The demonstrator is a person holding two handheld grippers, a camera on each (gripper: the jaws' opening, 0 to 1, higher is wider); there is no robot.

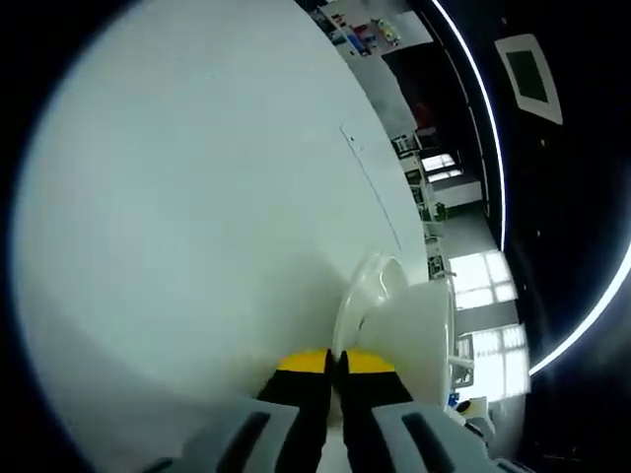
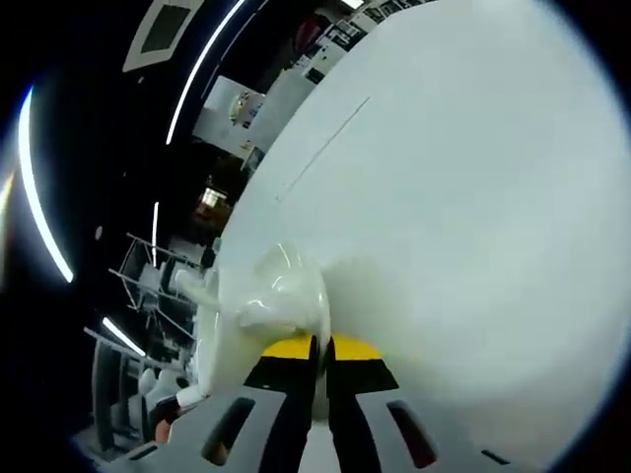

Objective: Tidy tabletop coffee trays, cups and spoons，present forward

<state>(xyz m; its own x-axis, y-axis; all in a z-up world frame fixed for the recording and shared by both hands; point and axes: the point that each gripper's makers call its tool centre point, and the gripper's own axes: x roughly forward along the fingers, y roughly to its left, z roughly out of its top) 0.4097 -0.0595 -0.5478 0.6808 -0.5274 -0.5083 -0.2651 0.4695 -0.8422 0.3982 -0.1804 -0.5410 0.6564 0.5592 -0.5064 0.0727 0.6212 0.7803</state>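
Cup rim-sideways (tabletop behind).

L tongs, R tongs clamped

A large open hall or showroom is showing: a dark ceiling with curved light strips, bright windows at right, metal racks at left.

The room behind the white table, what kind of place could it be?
Probably a large office or showroom hall: a dark ceiling with long curved light strips, bright windows, and metal racks beyond the white tabletop.
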